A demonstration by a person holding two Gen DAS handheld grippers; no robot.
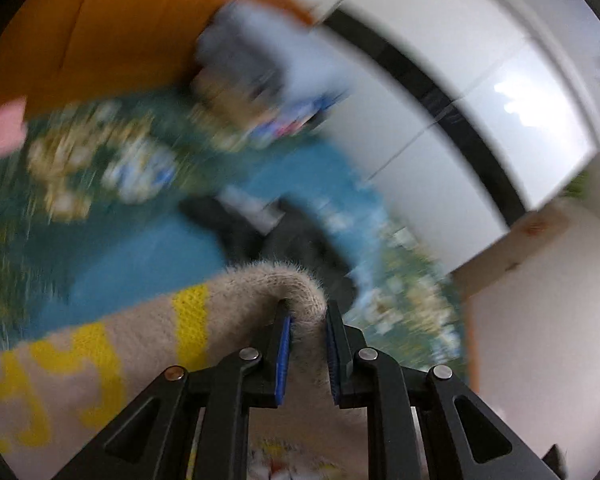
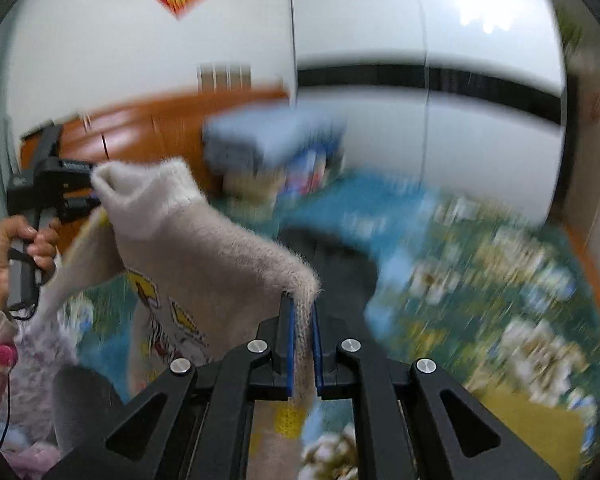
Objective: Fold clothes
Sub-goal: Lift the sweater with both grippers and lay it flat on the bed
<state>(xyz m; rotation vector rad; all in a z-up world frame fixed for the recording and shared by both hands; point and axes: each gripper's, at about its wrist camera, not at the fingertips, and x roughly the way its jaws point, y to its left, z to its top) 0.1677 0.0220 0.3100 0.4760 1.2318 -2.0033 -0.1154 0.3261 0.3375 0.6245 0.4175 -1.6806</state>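
A fuzzy beige sweater [image 2: 188,240] with yellow patterning hangs in the air between both grippers. My right gripper [image 2: 303,312] is shut on one shoulder edge of it. My left gripper [image 1: 307,312] is shut on the other shoulder, where the sweater [image 1: 140,344] shows its yellow marks. In the right wrist view the left gripper [image 2: 88,184] holds the sweater at the left, gripped by a hand [image 2: 16,248]. A dark garment [image 1: 284,236] lies on the bed below; it also shows in the right wrist view [image 2: 340,256].
A bed with a teal floral cover [image 2: 480,272] lies below. A stack of folded clothes [image 2: 268,144] sits at its far side by an orange wooden headboard [image 2: 148,128]. A white wardrobe [image 2: 460,80] stands behind. Motion blur smears the background.
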